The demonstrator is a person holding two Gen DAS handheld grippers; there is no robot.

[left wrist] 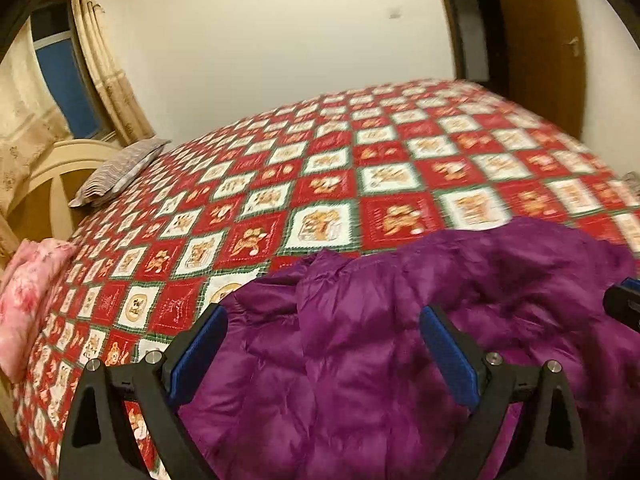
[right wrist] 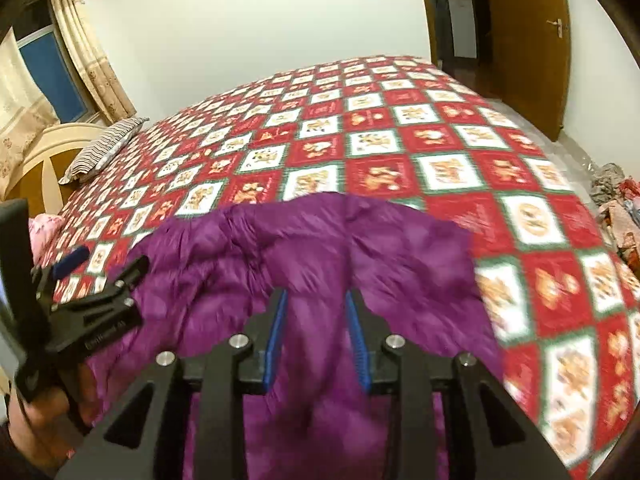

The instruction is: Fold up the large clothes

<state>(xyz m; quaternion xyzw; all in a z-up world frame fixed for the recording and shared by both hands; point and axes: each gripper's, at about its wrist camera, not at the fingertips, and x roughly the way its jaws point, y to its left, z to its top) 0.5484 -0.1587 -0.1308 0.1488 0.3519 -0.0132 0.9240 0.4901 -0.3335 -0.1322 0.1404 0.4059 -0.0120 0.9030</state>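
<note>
Purple jacket: rumpled on bed, near edge. Left claw: spread wide above jacket, empty. Right claw: partly parted over jacket, grasp not discernible. Advised: pinch matching hem corners, spread flat before folding.

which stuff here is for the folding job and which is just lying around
For the job: purple jacket, left claw, right claw.
Lying about: striped pillow, pink pillow, clothes heap on the floor.
</note>
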